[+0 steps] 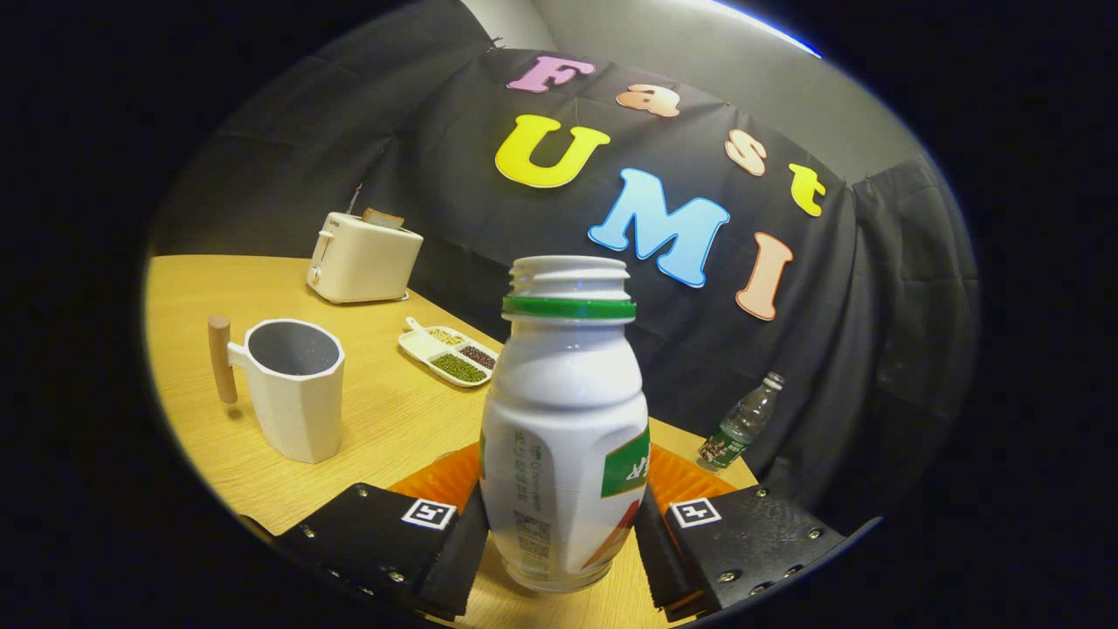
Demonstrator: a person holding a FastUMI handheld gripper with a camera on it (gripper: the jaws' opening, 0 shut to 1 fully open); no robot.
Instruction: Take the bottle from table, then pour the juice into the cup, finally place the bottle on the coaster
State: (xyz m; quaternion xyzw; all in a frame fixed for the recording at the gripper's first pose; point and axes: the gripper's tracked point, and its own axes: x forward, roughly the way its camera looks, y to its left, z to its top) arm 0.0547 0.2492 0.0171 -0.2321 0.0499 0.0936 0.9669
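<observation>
A white juice bottle [563, 411] with a green neck ring and no cap stands upright between my fingers. My gripper [559, 524] is shut on it, one finger pressing each side of its lower body. An orange ribbed coaster [437, 480] lies on the table just beyond the fingers, mostly hidden behind the bottle. I cannot tell whether the bottle's base rests on the table or hangs just above it. The white faceted cup [293, 397] with a wooden handle stands ahead to the left, its grey inside showing.
On the wooden table [218, 288], a cream toaster [362, 258] with a slice of bread sits at the back. A white divided dish [447, 354] of seeds lies behind the cup. A clear plastic bottle [741, 424] stands at the table's far right corner.
</observation>
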